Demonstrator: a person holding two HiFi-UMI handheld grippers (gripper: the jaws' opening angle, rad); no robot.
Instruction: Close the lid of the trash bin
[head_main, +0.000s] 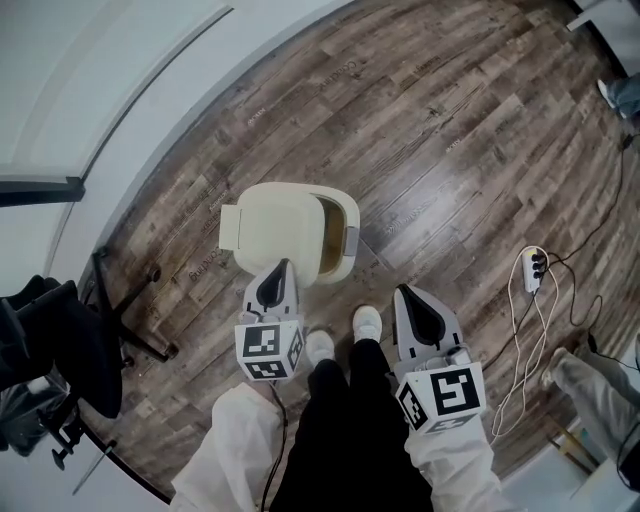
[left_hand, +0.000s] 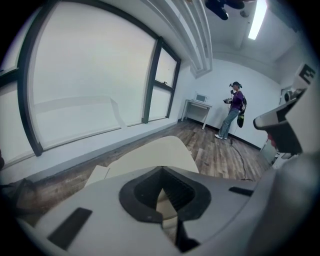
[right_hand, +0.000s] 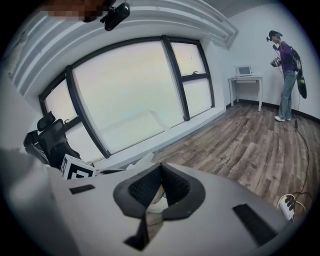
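Cream trash bin stood on the wood floor, just ahead of the person's white shoes and near the pale wall. Its lid covered most of the top. A tan crescent of the opening showed along the lid's right side, so it was not fully down. A small flap stuck out on the bin's left.

Left gripper pointed at the bin's near edge, its tip overlapping the rim in the head view; contact could not be told. In the left gripper view the left gripper had its jaws together at the tips with nothing between them, and the cream lid sat right beyond.

Right gripper was held to the right of the bin, apart from it, over the floor. In the right gripper view the right gripper also had its jaws together and empty, with a bit of the cream bin seen through the gap below.

Black office chair stood at the left by the window. A white power strip with cables lay on the floor to the right. Another person stood far off beside a white table.
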